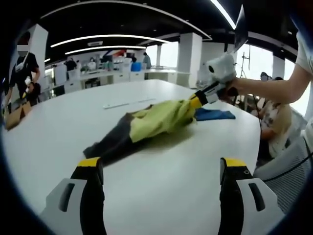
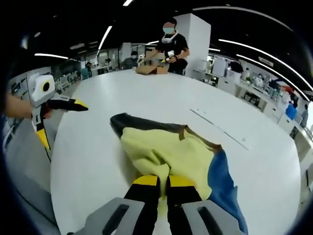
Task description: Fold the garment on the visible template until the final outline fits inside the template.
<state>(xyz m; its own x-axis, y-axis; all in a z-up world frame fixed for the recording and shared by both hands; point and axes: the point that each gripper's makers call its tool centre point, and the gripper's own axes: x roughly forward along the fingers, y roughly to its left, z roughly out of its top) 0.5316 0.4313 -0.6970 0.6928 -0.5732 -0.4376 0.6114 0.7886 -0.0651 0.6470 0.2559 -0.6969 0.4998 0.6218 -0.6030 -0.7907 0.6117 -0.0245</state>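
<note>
A: In the left gripper view our left hand-held gripper (image 1: 161, 169) rides at six o'clock with its yellow-tipped jaws set wide and nothing between them, above the bare white worktop (image 1: 63, 122).

B: And the garment (image 1: 146, 125)? We see it near the centre of that view, a yellow-green piece with a dark grey part trailing toward seven o'clock, lying rumpled on the worktop.

A: Its far end is lifted toward two o'clock, where our right hand-held gripper (image 1: 195, 101) has it pinched. A person's hand and bare forearm (image 1: 266, 87) run off to three o'clock behind it.

B: In the right gripper view the right hand-held gripper (image 2: 164, 181) sits at six o'clock, jaws closed narrow on the yellow cloth. The garment (image 2: 161, 149) spreads away from them toward eleven o'clock, its dark edge farthest out.

A: Just beside the garment, at four o'clock in that view, we see a blue cloth (image 2: 222, 181) flat on the worktop (image 2: 146, 93), partly under the yellow. Whether that is the template, we cannot tell.

B: The left hand-held gripper (image 2: 63, 120) comes in at nine o'clock there, jaws spread, well apart from the garment.

A: At twelve o'clock a person in black (image 2: 171, 46) stands at the far edge by a cardboard box (image 2: 152, 69).
</note>
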